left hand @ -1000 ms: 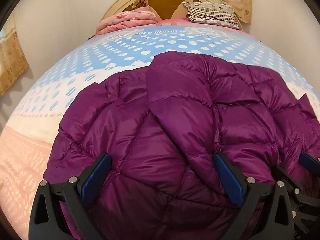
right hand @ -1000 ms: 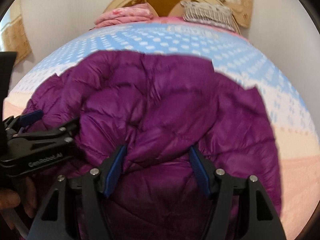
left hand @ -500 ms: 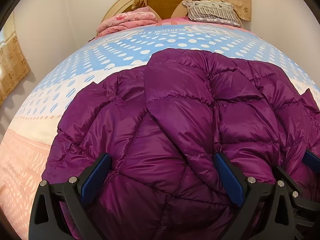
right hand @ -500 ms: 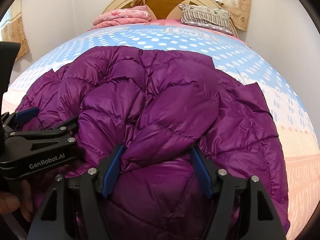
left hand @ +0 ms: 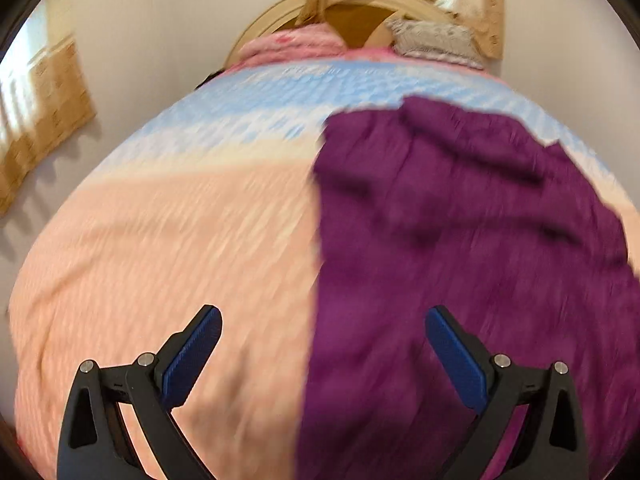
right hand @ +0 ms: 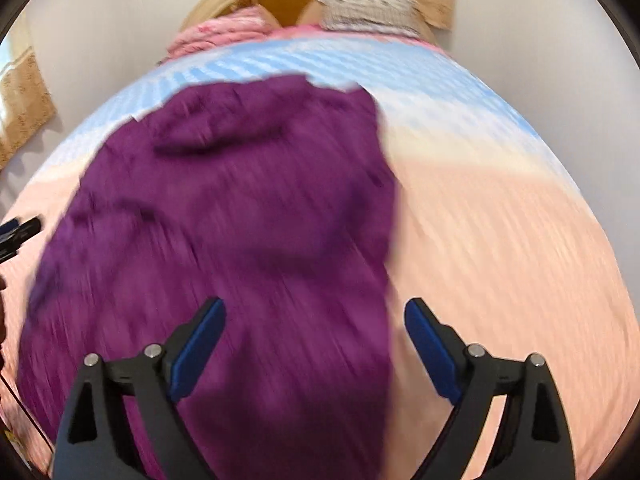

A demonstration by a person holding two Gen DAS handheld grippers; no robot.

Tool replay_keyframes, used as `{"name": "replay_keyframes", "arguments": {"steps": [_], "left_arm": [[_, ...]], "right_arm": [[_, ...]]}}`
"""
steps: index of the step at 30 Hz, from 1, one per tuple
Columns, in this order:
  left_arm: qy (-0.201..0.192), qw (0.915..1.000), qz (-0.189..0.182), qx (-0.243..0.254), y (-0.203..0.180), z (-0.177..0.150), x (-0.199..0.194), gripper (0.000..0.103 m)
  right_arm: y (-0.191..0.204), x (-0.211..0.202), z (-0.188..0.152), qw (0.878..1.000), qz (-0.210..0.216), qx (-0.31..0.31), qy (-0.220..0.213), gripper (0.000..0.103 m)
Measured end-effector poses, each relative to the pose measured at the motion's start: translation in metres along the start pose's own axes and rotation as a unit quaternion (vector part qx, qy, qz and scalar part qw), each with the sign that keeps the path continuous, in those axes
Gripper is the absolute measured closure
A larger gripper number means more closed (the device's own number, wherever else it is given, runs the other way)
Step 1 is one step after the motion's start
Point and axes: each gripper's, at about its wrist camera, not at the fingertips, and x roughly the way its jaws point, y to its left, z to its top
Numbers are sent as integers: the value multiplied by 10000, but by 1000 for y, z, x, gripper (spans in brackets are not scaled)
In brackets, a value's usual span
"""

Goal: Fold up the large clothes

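A purple quilted puffer jacket (left hand: 460, 240) lies folded into a narrower strip on the bed; it also shows in the right wrist view (right hand: 240, 220). Both views are motion-blurred. My left gripper (left hand: 322, 340) is open and empty, held above the jacket's left edge, its left finger over bare bedspread. My right gripper (right hand: 314, 332) is open and empty above the jacket's right edge. The tip of the left gripper (right hand: 18, 232) shows at the far left of the right wrist view.
The bed has a peach and blue dotted bedspread (left hand: 180, 240). Folded pink bedding (left hand: 292, 44) and a striped pillow (left hand: 436, 40) lie by the wooden headboard (left hand: 352, 20). Walls flank both sides. A curtain (left hand: 40, 112) hangs on the left.
Both grippers have pulled back and apart, off the jacket; the left one swung left, the right one right. The right jaws have opened wider. The jacket now looks narrower and farther away.
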Motion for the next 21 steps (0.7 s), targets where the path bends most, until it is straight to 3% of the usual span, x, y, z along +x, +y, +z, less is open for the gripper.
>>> {"name": "replay_keyframes", "arguments": {"steps": [5,8,11,13,18,21], "left_arm": [[73,9992,-85,-390,17,-63,-27,1],[119,9991,-211,-346,5,-76,-28,1],[46,9996,-223,-178,-7,-82,-29,1],[14,9998,-207,-66,-12,-86,-32,1],[129,9993,-319,-169,-15,-88,-28,5],[174,9978,-602,-206,-17,-91,-31,30]], "right_arm": [[-16,-24,-67,9987,-121,474,174,10],[-11,-34,-92,9977,36,670,139,10],[7,-39,-105,9988,-25,488,67,12],[15,-40,-107,9990,-85,429,15,20],[22,-41,-103,9993,-49,309,-221,66],[26,-40,-103,9990,187,277,-293,85]]}}
